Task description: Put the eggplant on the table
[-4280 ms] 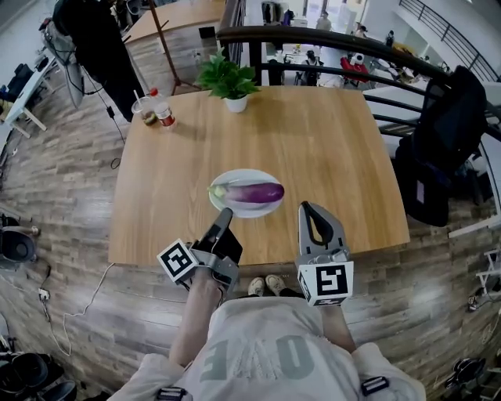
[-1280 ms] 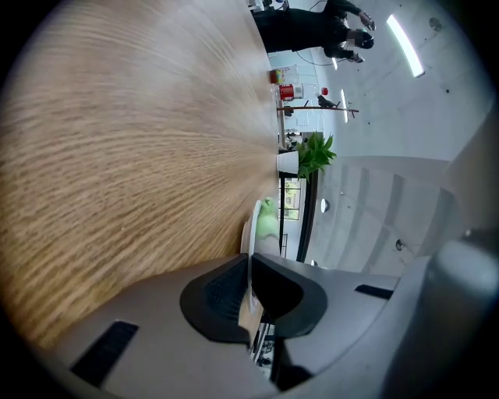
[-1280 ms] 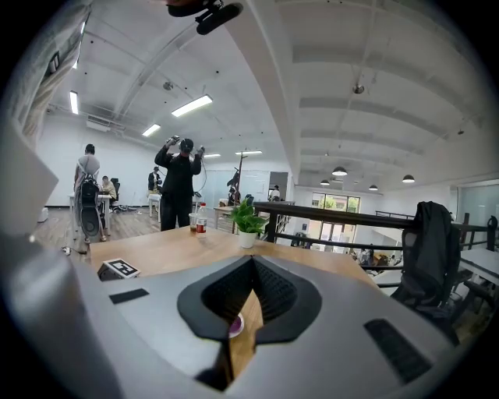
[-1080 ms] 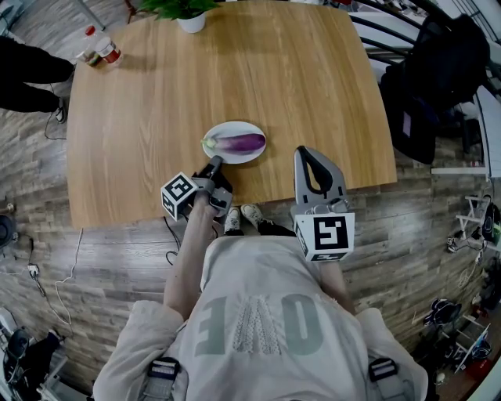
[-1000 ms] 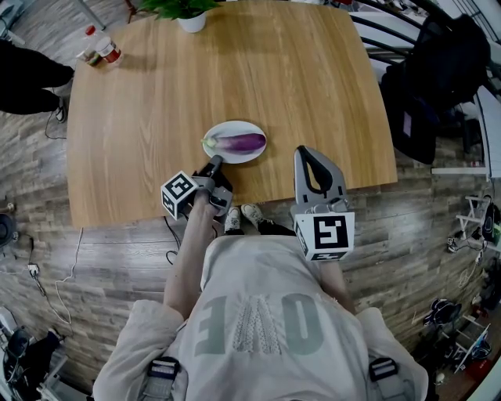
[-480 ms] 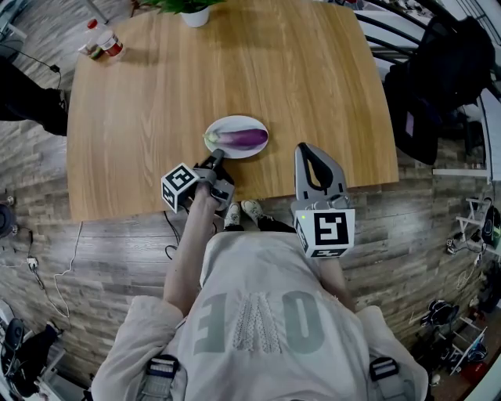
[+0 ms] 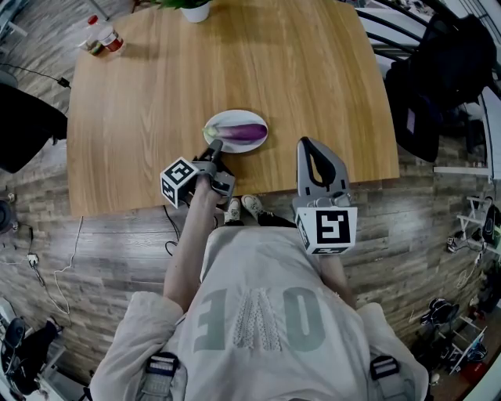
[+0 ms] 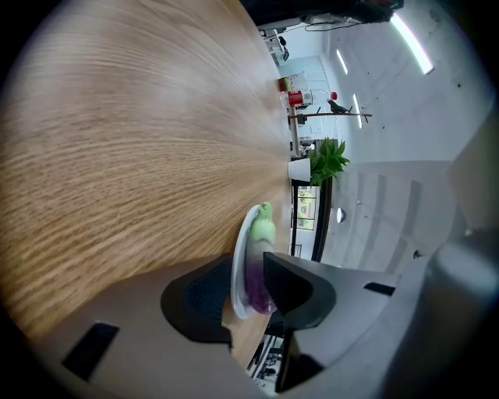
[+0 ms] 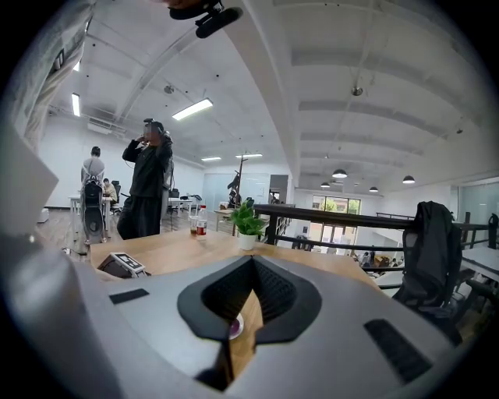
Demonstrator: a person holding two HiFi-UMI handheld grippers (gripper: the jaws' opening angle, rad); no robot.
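A purple eggplant [image 7: 246,131] with a green cap lies on a white plate [image 7: 227,142] near the wooden table's front edge. My left gripper [image 7: 214,147] points at the plate's near-left rim. Its jaws are opening. In the left gripper view [image 8: 249,263] the plate [image 8: 242,234] and eggplant [image 8: 263,227] show through the gap just ahead, and the pads press on nothing. My right gripper [image 7: 308,143] hovers over the table's front edge, right of the plate, shut and holding nothing. The right gripper view [image 9: 250,266] shows its pads meeting.
At the table's far edge stand a potted plant [image 7: 190,7] and a bottle with a cup [image 7: 102,41]. A black bag [image 7: 434,74] hangs on a chair to the right. A person in black [image 9: 148,187] stands beyond the table's left side. A railing [image 9: 327,214] runs behind the table.
The left gripper stays at the plate's near rim and the right gripper has kept still. The head view has shifted slightly. The dark figure at the left has moved.
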